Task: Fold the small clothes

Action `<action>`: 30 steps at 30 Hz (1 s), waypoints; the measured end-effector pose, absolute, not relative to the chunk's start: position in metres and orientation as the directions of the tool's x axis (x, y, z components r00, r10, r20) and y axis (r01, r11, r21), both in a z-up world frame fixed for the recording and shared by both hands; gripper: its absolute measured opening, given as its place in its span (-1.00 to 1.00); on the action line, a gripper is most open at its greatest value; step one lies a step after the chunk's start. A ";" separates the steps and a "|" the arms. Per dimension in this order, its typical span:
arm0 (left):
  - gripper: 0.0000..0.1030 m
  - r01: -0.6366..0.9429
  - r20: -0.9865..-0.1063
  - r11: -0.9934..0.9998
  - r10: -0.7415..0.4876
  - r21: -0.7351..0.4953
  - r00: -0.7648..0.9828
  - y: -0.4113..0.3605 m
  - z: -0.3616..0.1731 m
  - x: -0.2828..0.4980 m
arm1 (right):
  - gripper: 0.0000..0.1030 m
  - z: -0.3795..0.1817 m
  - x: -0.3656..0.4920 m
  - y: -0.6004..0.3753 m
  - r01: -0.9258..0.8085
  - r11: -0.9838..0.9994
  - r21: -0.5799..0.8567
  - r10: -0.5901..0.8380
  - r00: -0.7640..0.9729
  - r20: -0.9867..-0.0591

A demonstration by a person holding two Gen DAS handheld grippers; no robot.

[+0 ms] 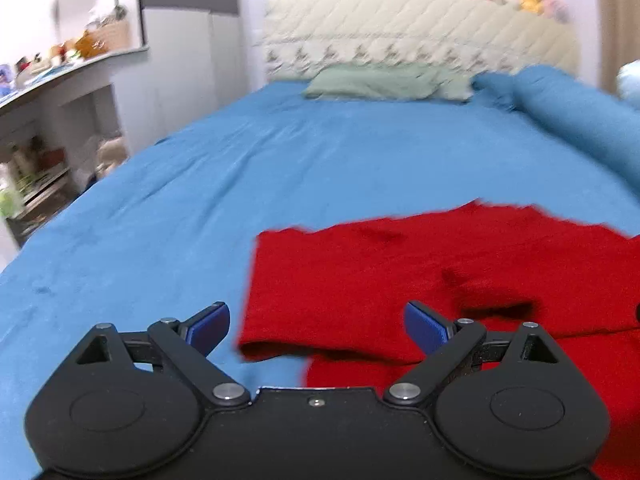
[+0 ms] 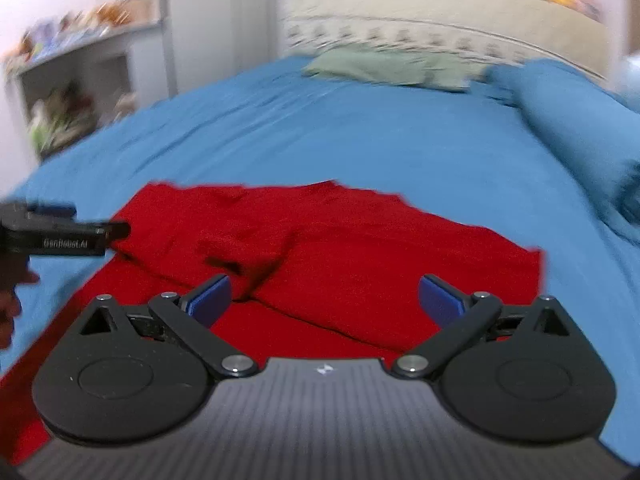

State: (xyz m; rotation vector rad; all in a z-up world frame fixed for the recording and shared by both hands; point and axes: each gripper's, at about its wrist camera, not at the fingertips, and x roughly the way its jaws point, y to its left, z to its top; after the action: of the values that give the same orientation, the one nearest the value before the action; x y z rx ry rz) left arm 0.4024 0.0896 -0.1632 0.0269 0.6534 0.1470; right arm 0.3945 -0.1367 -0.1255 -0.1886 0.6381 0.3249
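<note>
A small red knit garment (image 1: 420,280) lies on the blue bed sheet (image 1: 200,184), its upper part folded over the lower. My left gripper (image 1: 316,326) is open and empty, just above the garment's near left folded edge. In the right wrist view the same garment (image 2: 360,256) lies creased across the middle. My right gripper (image 2: 324,298) is open and empty above its near right part. The left gripper (image 2: 60,236) shows at the left edge there, over the garment's left side.
A green pillow (image 1: 384,82) and a rolled blue quilt (image 1: 580,120) lie at the head of the bed. A cream headboard (image 1: 420,32) carries plush toys. A white shelf unit (image 1: 60,120) with clutter stands left of the bed.
</note>
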 end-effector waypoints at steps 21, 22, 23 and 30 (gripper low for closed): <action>0.87 -0.199 -0.688 0.980 0.139 -0.009 0.712 0.155 -0.184 0.400 | -0.53 -0.192 0.482 -0.006 -0.586 0.699 -0.410 0.136 0.672 -0.728; 0.87 -0.195 -0.691 0.981 0.133 -0.011 0.710 0.156 -0.186 0.400 | -0.53 -0.185 0.483 -0.012 -0.566 0.718 -0.406 0.141 0.689 -0.711; 0.87 -0.191 -0.692 0.981 0.131 -0.010 0.710 0.155 -0.186 0.400 | -0.53 -0.177 0.484 -0.016 -0.542 0.740 -0.398 0.145 0.708 -0.692; 0.87 -0.170 -0.688 0.985 0.109 -0.021 0.717 0.138 -0.196 0.406 | -0.54 -0.109 0.500 -0.109 -0.224 0.948 -0.227 0.065 0.833 -0.550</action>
State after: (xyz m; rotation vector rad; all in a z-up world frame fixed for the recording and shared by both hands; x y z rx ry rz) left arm 0.4061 0.1380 -0.1959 -0.0847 0.7555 0.1549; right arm 0.4999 -0.1092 -0.1093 -0.2904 0.5676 0.1558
